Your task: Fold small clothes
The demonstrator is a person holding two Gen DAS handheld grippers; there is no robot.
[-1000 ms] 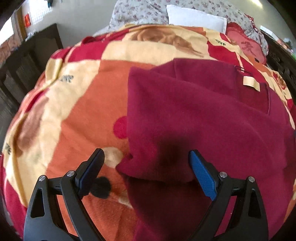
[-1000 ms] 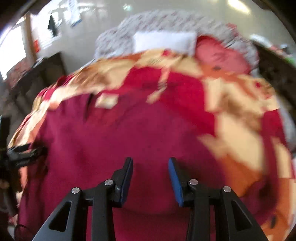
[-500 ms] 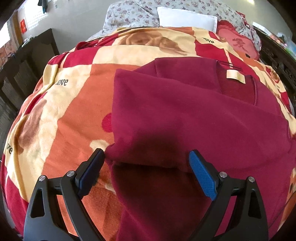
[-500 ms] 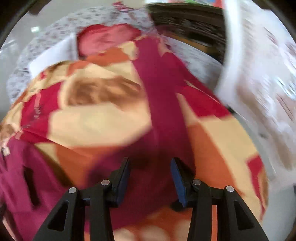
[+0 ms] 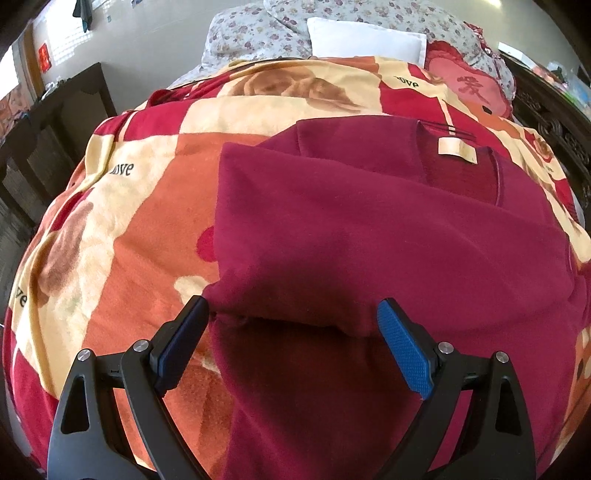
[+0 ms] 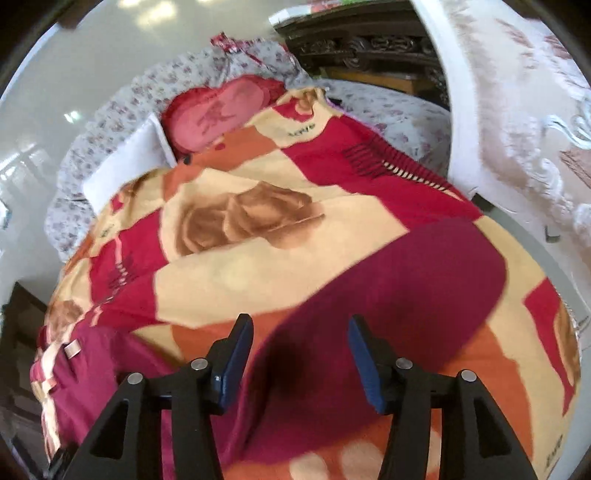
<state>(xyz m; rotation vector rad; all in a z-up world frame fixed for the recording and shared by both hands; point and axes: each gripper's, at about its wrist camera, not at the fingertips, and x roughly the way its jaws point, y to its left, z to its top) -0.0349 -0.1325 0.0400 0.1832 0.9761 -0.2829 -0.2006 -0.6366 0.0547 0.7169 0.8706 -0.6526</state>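
Observation:
A dark red sweater [image 5: 369, 236] lies on a patterned blanket [image 5: 122, 236], its left sleeve folded across the body and a cream neck label [image 5: 456, 149] near the top. My left gripper [image 5: 291, 339] hovers wide open above the folded sleeve's lower edge, holding nothing. In the right wrist view the sweater's other sleeve [image 6: 406, 288] stretches out flat over the blanket toward the right. My right gripper [image 6: 301, 354] hangs over that sleeve near the shoulder, its jaws opening, the pads clear of the cloth. The sweater's body [image 6: 81, 373] shows at the lower left there.
The bed carries a red-and-cream rose blanket [image 6: 258, 221], a white pillow [image 5: 365, 37], a red cushion [image 6: 218, 110] and floral bedding [image 5: 258, 29]. Dark wooden furniture [image 5: 55, 129] stands left of the bed. A carved dark headboard [image 6: 354, 40] and pale curtain [image 6: 517, 92] lie to the right.
My right gripper has swung right off the sweater's body to over the outstretched sleeve, rolling, and its jaws have widened. The left gripper has barely shifted and stays open.

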